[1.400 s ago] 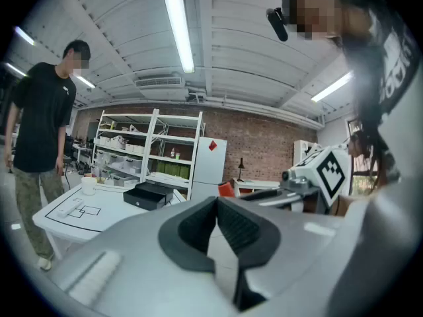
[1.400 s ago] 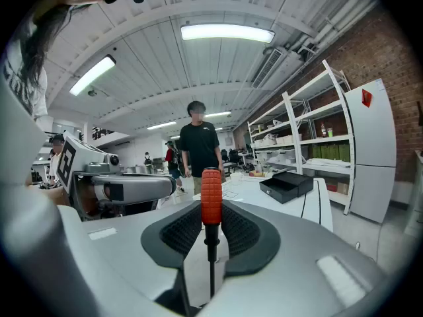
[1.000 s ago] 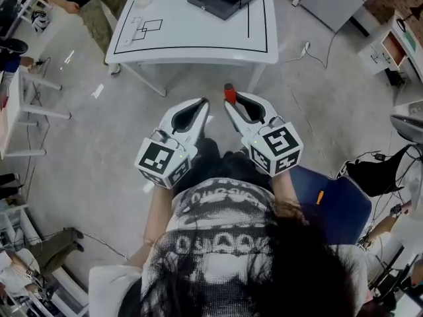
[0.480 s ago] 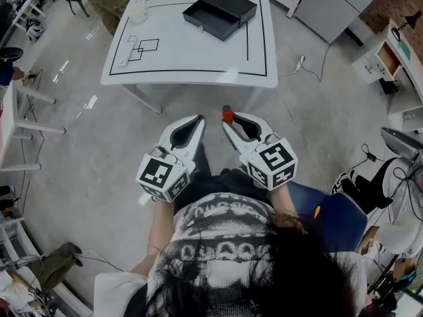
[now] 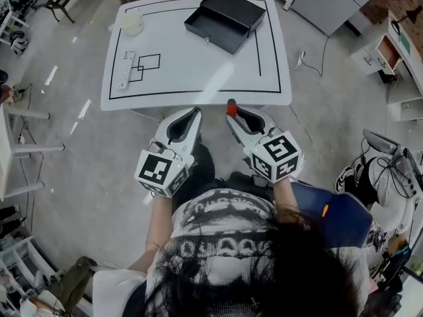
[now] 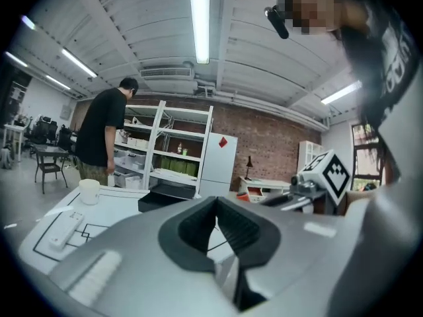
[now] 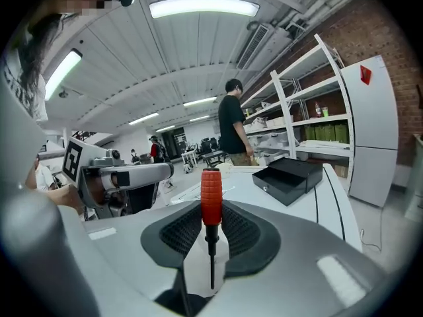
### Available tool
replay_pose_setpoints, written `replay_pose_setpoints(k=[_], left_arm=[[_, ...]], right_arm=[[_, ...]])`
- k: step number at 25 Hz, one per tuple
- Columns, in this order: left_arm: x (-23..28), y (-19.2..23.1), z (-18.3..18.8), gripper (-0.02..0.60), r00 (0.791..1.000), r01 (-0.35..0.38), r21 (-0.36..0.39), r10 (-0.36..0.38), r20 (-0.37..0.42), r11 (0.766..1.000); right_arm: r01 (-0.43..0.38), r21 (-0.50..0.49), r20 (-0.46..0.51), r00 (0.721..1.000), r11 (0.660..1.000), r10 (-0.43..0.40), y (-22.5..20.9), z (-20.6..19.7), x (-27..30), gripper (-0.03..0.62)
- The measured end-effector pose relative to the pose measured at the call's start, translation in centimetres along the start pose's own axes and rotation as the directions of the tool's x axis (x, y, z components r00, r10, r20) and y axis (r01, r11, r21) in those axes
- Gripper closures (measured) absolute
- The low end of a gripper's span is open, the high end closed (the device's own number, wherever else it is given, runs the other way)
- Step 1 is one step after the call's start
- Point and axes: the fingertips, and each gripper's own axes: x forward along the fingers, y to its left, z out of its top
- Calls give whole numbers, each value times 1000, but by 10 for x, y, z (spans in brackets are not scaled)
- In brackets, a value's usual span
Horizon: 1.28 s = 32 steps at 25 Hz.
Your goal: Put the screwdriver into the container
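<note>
A screwdriver point(image 7: 211, 202) with a red handle stands upright between the pads of my right gripper point(image 7: 211, 211), which is shut on it. From the head view its red top point(image 5: 231, 107) shows at the tip of the right gripper point(image 5: 235, 113), just at the white table's near edge point(image 5: 198, 102). The container, an open black box point(image 5: 225, 20), lies at the table's far right, well ahead of both grippers; it also shows in the right gripper view point(image 7: 289, 176). My left gripper point(image 5: 194, 113) hovers beside the right one, shut, with nothing in it point(image 6: 215, 207).
A pale cup point(image 5: 131, 22) sits at the table's far left corner, and a white remote-like bar point(image 5: 125, 69) lies by a drawn square. A person point(image 7: 234, 125) stands beyond the table. Shelves and a fridge point(image 7: 375, 127) line the wall. A blue chair point(image 5: 337, 211) is behind me.
Both grippers have come forward from over the floor to the table's near edge, side by side. The screwdriver has stayed in the right gripper.
</note>
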Motion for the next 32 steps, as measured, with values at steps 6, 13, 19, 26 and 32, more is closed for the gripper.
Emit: replay_pose_setpoints(k=[6,13,19,26,32], left_arm=[[18,81,16,581,998,62,48,-60,-34,997],[28,152,22,581,990,137,37,-135,-47,990],[32,183,27,581,982,185,32,-184,-45,982],[41,198,25,581,972,231,-1,-231,-52,973],[61,190,27,581,959,279,-18,-280,-50,960]], right_arm=[[37,33,-10,999,999,-37,-5,33,84,502],[96,49,-27,995,994,-95,-2,54,153,502],[153,50,-38,988,987,-152,-7,66,179,502],[203,32,-44,978,979,-202,-18,77,192,502],[247,7,-48,968,969,-247,-44,85,193,502]])
